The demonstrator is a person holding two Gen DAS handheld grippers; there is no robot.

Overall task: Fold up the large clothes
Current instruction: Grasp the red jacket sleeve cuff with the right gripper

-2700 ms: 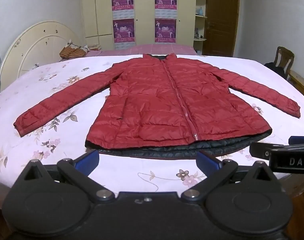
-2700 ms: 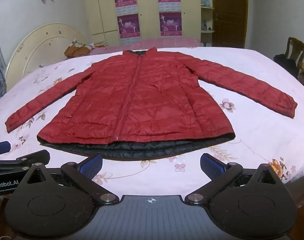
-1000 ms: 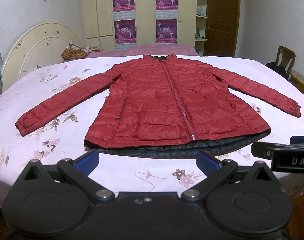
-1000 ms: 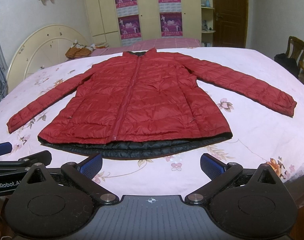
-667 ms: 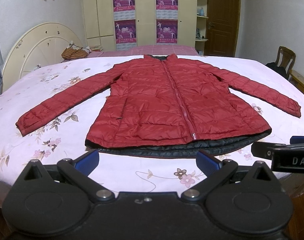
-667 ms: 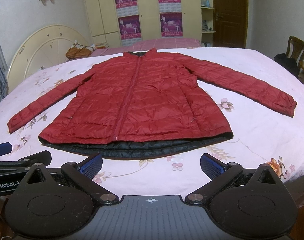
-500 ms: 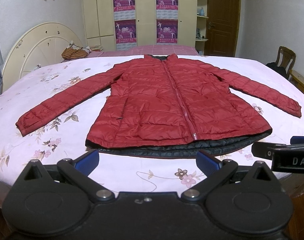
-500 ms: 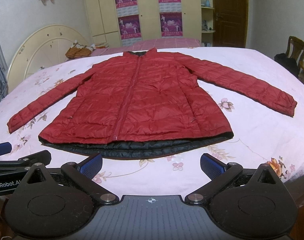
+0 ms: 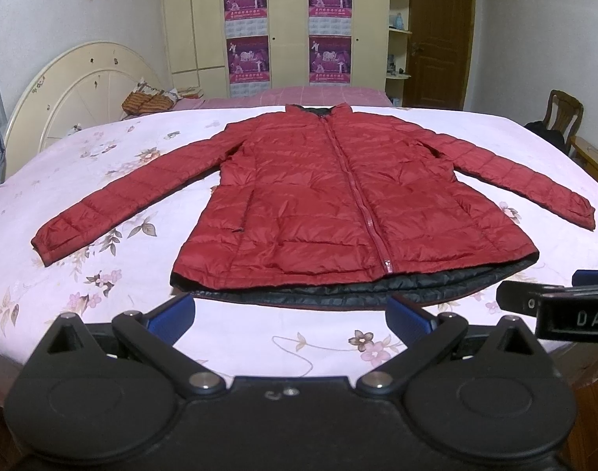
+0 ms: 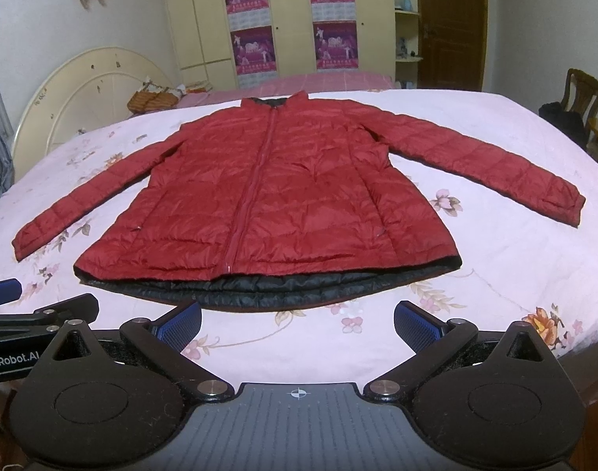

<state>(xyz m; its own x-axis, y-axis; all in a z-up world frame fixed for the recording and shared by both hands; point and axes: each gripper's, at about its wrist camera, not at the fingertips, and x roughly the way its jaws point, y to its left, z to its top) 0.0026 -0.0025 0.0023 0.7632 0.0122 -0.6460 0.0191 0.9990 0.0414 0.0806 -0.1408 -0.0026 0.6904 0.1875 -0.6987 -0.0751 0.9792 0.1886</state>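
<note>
Both grippers hang empty at the near edge of the bed: my left gripper (image 9: 289, 314) has its blue pads spread wide apart over bare sheet, and my right gripper (image 10: 297, 322) is spread just as wide, neither one touching cloth. Ahead of them the red down jacket (image 9: 338, 204) lies flat and zipped on the floral bedsheet (image 9: 102, 180), collar away from me, hem nearest, with the black lining (image 9: 377, 288) peeking out below the hem. Both sleeves are stretched out sideways, the left sleeve (image 9: 122, 200) and the right sleeve (image 10: 495, 165) each ending well apart from the body.

Nothing is folded yet, so I judge the first fold is the step in hand. To do it well I would take each sleeve by the cuff and lay it across the chest, pinching both layers of the slippery quilted shell so that it does not slide free, and keep the zip (image 9: 357, 196) as my centre line.

Little stands in the way: a woven basket (image 9: 145, 100) sits far off by the headboard (image 9: 83, 90), and a wooden chair (image 9: 565, 117) stands clear of the bed at the right
</note>
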